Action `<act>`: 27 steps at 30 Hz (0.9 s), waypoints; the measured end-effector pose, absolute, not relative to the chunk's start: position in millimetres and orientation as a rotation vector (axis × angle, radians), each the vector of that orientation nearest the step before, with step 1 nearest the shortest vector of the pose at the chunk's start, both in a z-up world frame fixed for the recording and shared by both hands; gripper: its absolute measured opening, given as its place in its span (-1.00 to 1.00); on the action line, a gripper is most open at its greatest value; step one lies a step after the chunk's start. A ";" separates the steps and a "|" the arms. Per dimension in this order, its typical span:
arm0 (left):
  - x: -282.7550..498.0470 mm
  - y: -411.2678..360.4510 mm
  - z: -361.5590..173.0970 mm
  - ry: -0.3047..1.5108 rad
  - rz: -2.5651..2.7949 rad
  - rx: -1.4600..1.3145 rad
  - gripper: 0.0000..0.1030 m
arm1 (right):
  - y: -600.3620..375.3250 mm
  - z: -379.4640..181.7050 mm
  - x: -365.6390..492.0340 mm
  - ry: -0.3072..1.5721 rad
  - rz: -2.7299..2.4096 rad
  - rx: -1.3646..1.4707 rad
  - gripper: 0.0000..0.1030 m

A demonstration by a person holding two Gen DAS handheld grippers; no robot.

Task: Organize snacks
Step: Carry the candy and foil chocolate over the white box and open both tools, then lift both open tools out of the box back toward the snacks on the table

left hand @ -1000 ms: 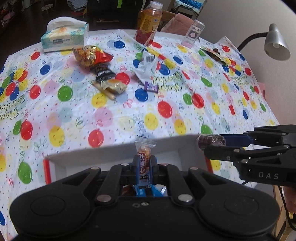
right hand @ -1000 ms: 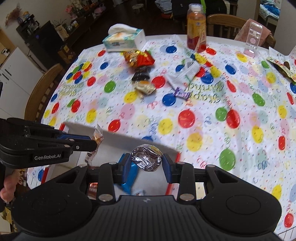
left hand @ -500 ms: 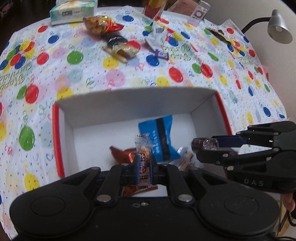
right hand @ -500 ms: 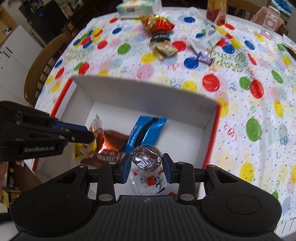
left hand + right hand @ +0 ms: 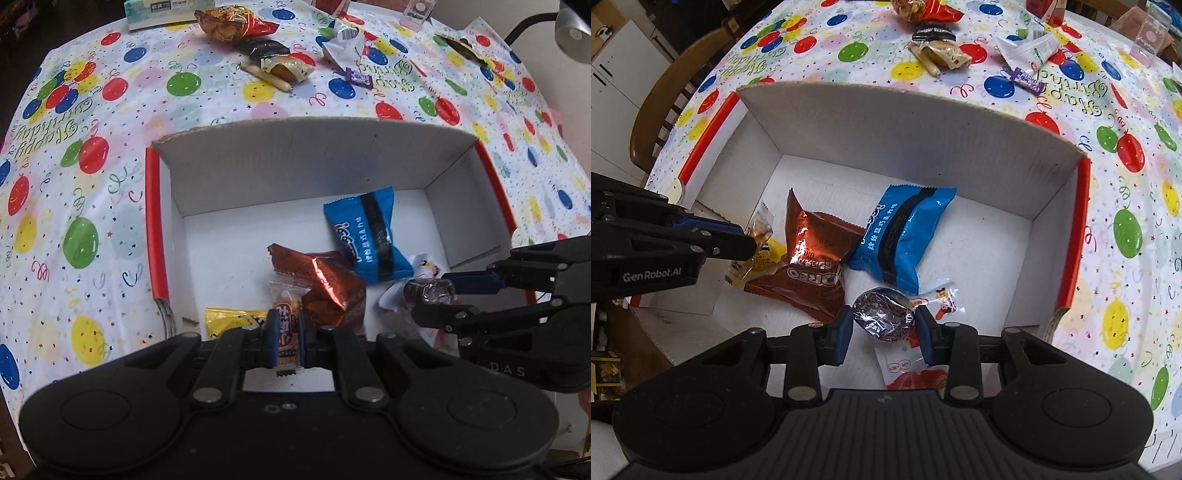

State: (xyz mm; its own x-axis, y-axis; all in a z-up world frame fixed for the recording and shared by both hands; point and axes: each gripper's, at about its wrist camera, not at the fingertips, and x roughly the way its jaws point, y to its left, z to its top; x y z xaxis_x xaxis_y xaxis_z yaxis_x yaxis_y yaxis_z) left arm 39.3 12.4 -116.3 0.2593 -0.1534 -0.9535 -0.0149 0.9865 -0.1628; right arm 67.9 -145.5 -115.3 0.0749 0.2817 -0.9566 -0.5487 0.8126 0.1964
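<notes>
**Listener:** What are the tools doing right now?

**Operator:** I have both over the white cardboard box (image 5: pixel 894 122), which has red outer sides. My left gripper (image 5: pixel 286 338) is clenched on a small clear-wrapped candy bar (image 5: pixel 286 325) with a brown label. My right gripper (image 5: pixel 882 325) squeezes a round foil-wrapped chocolate (image 5: pixel 882 314), crinkled and silvery.

**Listener:** What already lies inside?

**Operator:** A glossy brown Oreo packet (image 5: pixel 809 266), a smooth blue biscuit packet (image 5: pixel 901 236) at the middle, a yellow wrapper (image 5: pixel 234 319) near left, and a clear-and-red sachet (image 5: pixel 916 365) near right, under the chocolate.

**Listener:** What might go wrong?

**Operator:** I judge the foil ball could roll once released, since it is round and the packets beneath are slick. The candy bar's thin film might cling to a pad and not drop cleanly. The two grippers hang close together, so a careless move could knock them.

**Listener:** Anything left outside?

**Operator:** Yes, far across the balloon-print plastic tablecloth (image 5: pixel 92 206): a red-and-gold crinkly snack bag (image 5: pixel 232 26), a black packet (image 5: pixel 264 50), a pale wrapped pastry (image 5: pixel 290 68), a small purple candy (image 5: pixel 358 78).
</notes>
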 end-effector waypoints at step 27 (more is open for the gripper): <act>23.9 13.0 -108.7 1.261 -0.159 -0.123 -0.24 | -143.0 -94.0 47.5 1.287 0.601 -0.147 0.11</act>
State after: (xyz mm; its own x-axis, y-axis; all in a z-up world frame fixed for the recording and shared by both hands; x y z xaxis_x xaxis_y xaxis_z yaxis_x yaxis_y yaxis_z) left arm 23.9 13.0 -108.7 0.2961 -0.1865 -0.9368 0.0513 0.9825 -0.1793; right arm 47.5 -143.0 -94.0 0.1511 0.3366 -0.9294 -0.4960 0.8391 0.2233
